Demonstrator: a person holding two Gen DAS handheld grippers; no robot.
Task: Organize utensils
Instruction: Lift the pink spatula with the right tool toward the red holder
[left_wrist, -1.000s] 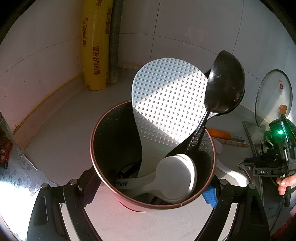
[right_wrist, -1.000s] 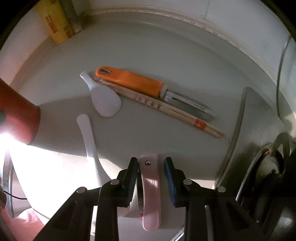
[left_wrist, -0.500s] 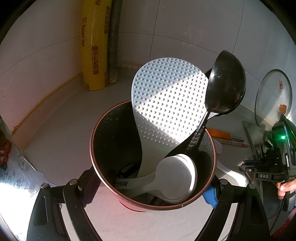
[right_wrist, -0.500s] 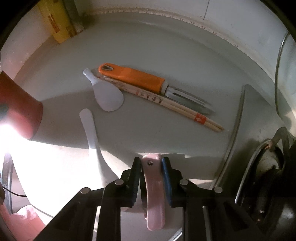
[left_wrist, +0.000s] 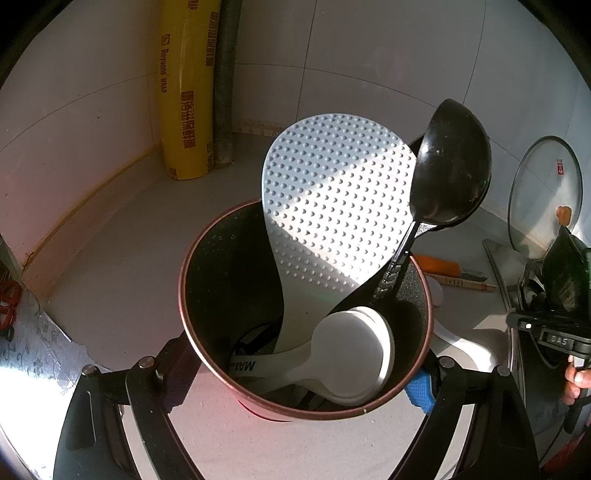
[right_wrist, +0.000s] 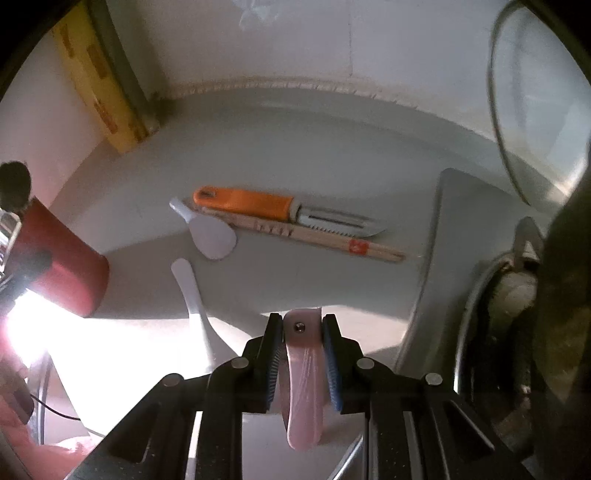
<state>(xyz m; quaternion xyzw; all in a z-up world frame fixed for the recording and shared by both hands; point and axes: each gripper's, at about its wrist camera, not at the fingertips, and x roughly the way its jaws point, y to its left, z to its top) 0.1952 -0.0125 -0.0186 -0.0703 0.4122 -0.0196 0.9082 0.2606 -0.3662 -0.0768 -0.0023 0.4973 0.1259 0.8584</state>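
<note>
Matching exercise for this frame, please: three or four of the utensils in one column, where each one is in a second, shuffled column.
1 black ladle
2 pink utensil handle
3 orange-handled peeler
4 chopsticks

A between the right tongs
B on the counter, next to the peeler
C standing in the red holder
D on the counter, next to the chopsticks

Pairs: 1-C, 2-A, 3-D, 4-B

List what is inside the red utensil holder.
Inside the red utensil holder: a dimpled white rice paddle, a black ladle, and a white scoop marked MAX. Dark shapes lie beneath; the holder's bottom is covered.
</note>
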